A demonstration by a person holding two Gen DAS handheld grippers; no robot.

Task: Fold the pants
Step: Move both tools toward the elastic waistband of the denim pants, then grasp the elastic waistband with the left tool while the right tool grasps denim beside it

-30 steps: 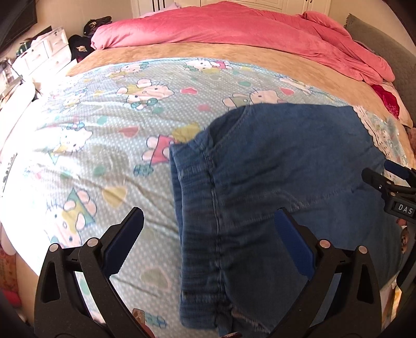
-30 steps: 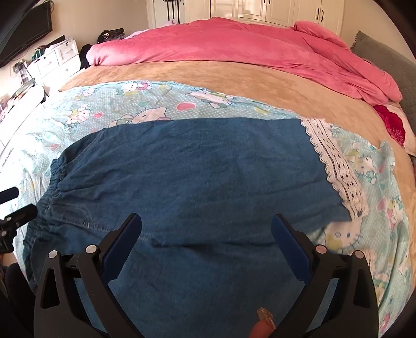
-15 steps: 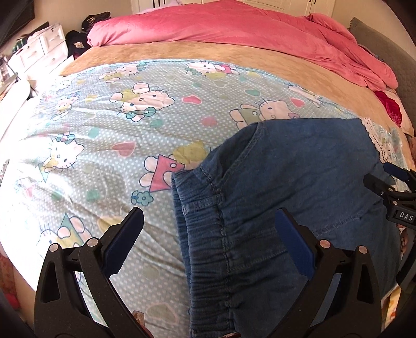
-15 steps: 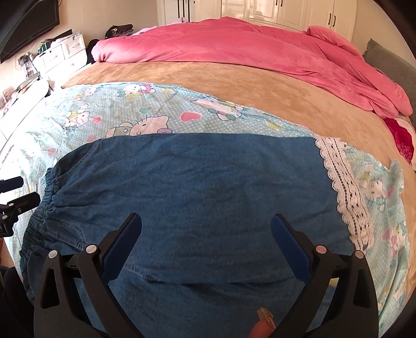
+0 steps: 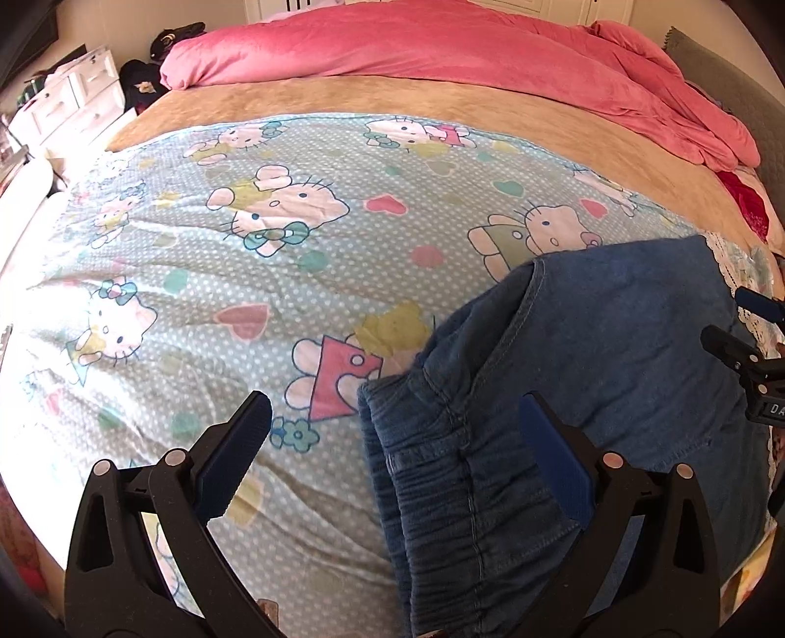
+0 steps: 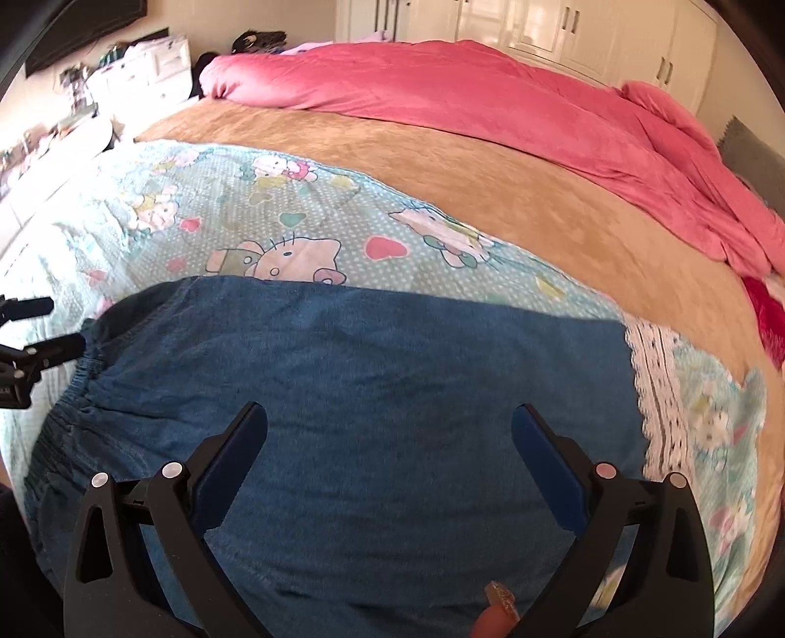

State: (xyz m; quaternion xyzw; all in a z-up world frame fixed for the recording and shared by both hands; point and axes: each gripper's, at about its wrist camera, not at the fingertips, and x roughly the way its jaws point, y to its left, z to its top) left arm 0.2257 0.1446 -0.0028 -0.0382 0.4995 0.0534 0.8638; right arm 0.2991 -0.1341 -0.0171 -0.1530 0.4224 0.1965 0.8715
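Folded blue denim pants lie flat on a Hello Kitty bedsheet. Their gathered elastic waistband is at the left end. My left gripper is open and empty, above the waistband edge and the sheet. It also shows at the left edge of the right wrist view. My right gripper is open and empty, over the middle of the pants. Its fingers show at the right edge of the left wrist view.
A pink duvet is bunched at the far side of the bed, on a tan blanket. A white lace trim lies right of the pants. White drawers stand at far left, wardrobes behind.
Both grippers have drawn back and risen from the pants, and the pants sit lower and farther right in the left view. Both stay open.
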